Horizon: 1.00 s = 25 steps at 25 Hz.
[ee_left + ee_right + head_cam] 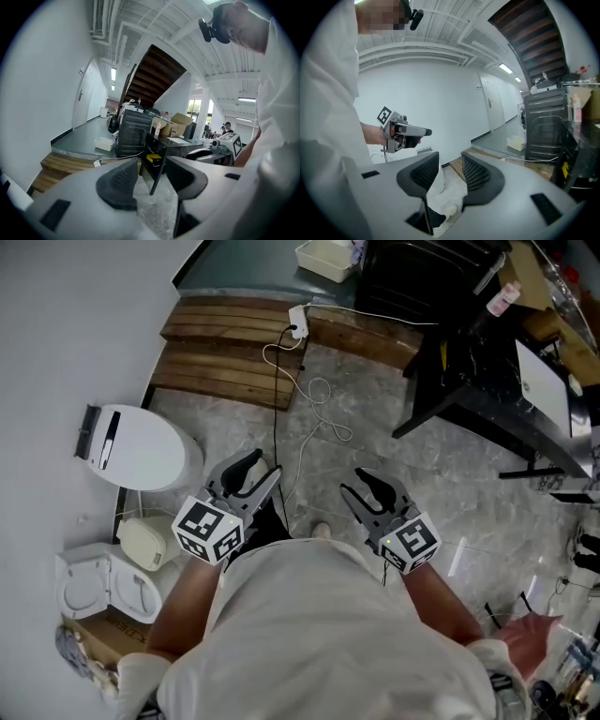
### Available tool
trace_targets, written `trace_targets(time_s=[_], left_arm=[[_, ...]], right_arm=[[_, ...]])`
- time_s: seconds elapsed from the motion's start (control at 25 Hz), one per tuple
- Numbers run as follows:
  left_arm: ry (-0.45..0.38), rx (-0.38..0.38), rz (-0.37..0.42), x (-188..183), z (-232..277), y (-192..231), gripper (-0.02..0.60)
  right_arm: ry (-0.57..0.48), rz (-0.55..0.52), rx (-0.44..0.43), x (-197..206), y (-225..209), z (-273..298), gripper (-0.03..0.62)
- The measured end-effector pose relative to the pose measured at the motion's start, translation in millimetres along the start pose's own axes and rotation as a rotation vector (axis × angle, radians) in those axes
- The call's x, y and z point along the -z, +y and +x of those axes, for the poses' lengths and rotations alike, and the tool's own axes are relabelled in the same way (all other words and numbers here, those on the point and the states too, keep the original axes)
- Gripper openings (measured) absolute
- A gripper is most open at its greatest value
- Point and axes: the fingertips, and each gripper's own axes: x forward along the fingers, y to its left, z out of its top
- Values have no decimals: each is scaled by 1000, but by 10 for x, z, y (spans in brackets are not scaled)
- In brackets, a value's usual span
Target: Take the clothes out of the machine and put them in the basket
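Tongs are open and empty on both sides: left tongs (262, 470) wide, right tongs (356, 486) less so. Black machine (422, 268) stands well ahead of them, beyond wooden steps (234, 343), with white tub (323, 259) just beside it.

Bright, even light is given by ceiling strips (505, 68) at one o'clock; both gripper views are bowed and black-cornered.
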Motion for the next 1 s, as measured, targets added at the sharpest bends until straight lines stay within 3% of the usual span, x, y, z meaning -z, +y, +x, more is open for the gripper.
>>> trace_targets(time_s=[0.16, 0.4, 0.6, 0.84, 1.0], left_arm=[[-5, 51, -9, -138, 170, 510, 178], [-14, 94, -10, -470, 236, 1654, 187], [34, 127, 1, -585, 208, 2499, 190], [36, 159, 21, -761, 205, 3187, 192], [30, 154, -5, -842, 358, 3483, 192]], right_arm=[[45, -10, 30, -53, -173, 500, 140], [81, -24, 64, -404, -356, 1654, 140], [117, -21, 83, -728, -409, 2564, 140], [123, -15, 131, -975, -524, 3252, 140], [133, -7, 149, -1026, -701, 3471, 139]])
